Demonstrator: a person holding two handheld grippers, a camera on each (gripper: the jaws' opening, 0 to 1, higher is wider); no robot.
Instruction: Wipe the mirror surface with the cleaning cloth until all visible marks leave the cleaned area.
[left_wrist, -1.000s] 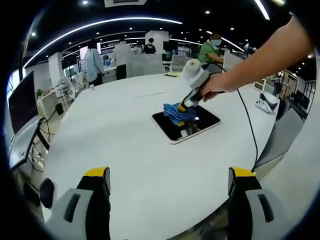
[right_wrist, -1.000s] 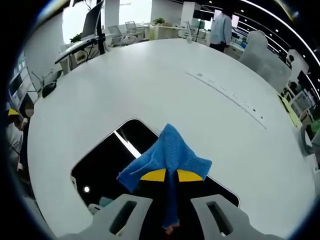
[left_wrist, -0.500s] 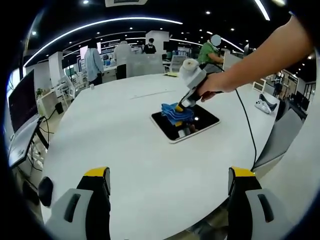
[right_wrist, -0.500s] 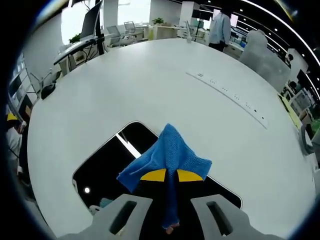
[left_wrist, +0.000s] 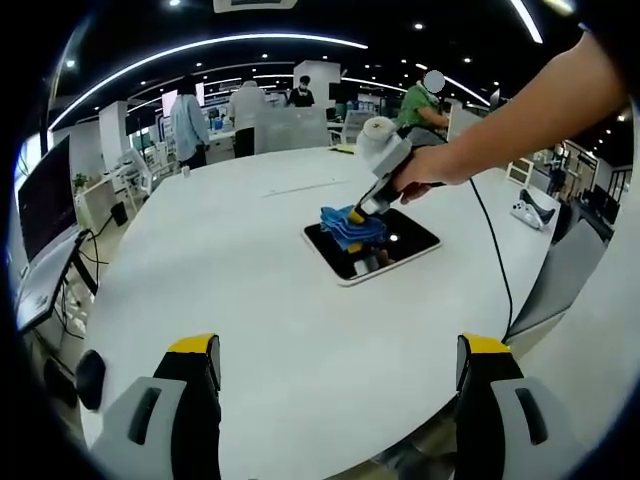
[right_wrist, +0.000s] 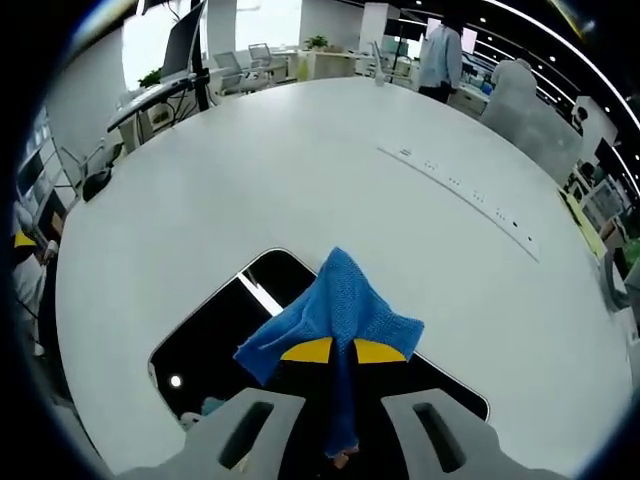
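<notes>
Two hand-held grippers share the white worktop (left_wrist: 260, 300). Seen from the left gripper view, the left hand-held gripper (left_wrist: 340, 375) hovers low at the near edge, its yellow-tipped jaws spread wide with nothing between them. Well ahead of it and slightly right lies the mirror (left_wrist: 372, 245), flat and dark. Over the mirror's far-left part, the right hand-held gripper (left_wrist: 362, 211) presses the blue cleaning cloth (left_wrist: 350, 228) down. In the right gripper view, its jaws are closed together on the cleaning cloth (right_wrist: 335, 310), which fans out ahead onto the mirror (right_wrist: 225, 330).
</notes>
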